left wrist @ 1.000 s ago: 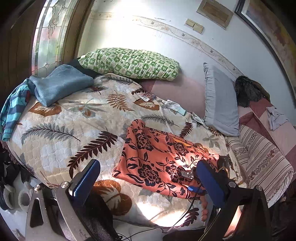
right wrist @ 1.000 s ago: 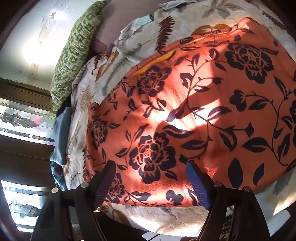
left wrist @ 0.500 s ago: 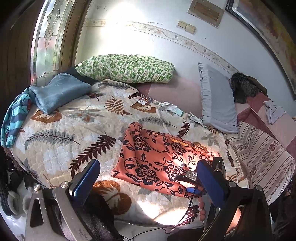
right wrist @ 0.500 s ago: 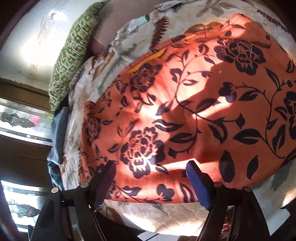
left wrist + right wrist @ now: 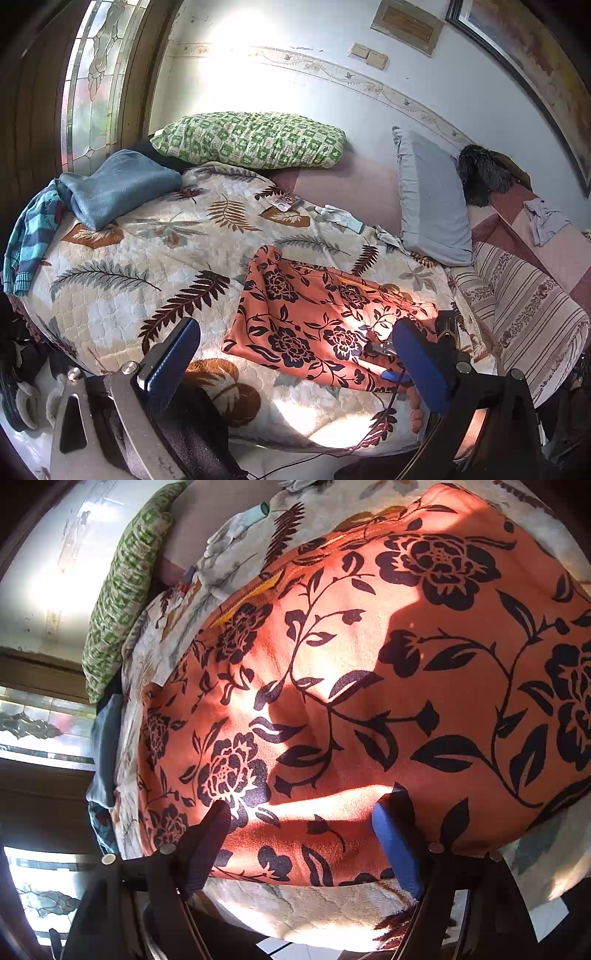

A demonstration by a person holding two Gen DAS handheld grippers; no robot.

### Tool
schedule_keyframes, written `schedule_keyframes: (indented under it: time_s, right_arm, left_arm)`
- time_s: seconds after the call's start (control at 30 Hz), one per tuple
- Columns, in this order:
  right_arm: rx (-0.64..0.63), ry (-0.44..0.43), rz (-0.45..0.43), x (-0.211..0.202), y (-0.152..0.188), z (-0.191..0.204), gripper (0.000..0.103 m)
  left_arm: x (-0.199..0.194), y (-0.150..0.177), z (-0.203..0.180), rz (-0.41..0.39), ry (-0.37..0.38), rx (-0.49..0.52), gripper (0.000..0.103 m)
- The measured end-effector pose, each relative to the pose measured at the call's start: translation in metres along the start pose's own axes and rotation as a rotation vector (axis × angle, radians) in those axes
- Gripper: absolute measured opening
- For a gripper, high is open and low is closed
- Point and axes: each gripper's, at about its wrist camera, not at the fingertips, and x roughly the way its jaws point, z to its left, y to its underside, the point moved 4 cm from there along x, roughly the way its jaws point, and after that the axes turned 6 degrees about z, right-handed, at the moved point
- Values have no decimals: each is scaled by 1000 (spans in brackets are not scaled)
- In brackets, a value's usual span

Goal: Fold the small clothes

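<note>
The left hand-held gripper (image 5: 295, 363) hangs above the near edge of the bed (image 5: 110, 295), its two blue-padded fingers spread wide with nothing between them. Ahead of it and a little to its right lies the orange floral garment (image 5: 314, 325), spread flat on the leaf-patterned quilt (image 5: 155, 258). The right hand-held gripper (image 5: 301, 812) points steeply down over the garment's near edge, close above the cloth; its fingers also stand wide apart, and I cannot tell whether the tips touch the fabric, but they pinch nothing. From the left gripper's view, the right one shows at the garment's near right corner, partly hidden behind the left gripper's own right finger. Far ahead of the left gripper a green patterned pillow (image 5: 251, 140) lies against the wall. A folded blue towel (image 5: 114, 184) sits ahead to its left, and a grey pillow (image 5: 432, 199) leans ahead to its right.
</note>
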Motion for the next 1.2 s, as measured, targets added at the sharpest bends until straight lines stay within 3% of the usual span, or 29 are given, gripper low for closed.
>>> schedule_keyframes:
  time_s: [0.2, 0.33, 0.5, 0.67, 0.73, 0.8, 0.93, 1.07, 1.1, 1.2]
  right_arm:
    - [-32, -28, -50, -16, -4, 14, 82]
    - [-10, 31, -30, -7, -1, -6, 82]
    - [-3, 4, -24, -7, -6, -4, 82]
    - [-37, -87, -78, -25, -13, 15, 82]
    - [-42, -67, -86, -22, -16, 8, 83]
    - [3, -22, -31, -4, -18, -16, 83]
    - [3, -154, -30, -19, -19, -21, 83]
    - [-31, -155, -138, -39, -28, -40, 84]
    - [-8, -163, -102, -29, -31, -53, 84]
    - [44, -293, -90, -42, -33, -65, 84]
  left_arm:
    - [-4, 1, -8, -16, 8, 37, 103]
    - [-2, 1, -6, -15, 9, 31, 103]
    - [7, 4, -8, 2, 10, 35, 103]
    - [25, 12, -12, 34, 7, 40, 103]
    - [38, 18, -15, 64, 4, 44, 103]
    - [52, 24, -19, 98, 1, 61, 103]
    - [82, 34, -27, 159, -2, 85, 103]
    - [116, 41, -33, 226, 2, 84, 103]
    - [125, 44, -34, 248, 3, 88, 103]
    - [151, 48, -40, 299, -11, 116, 103]
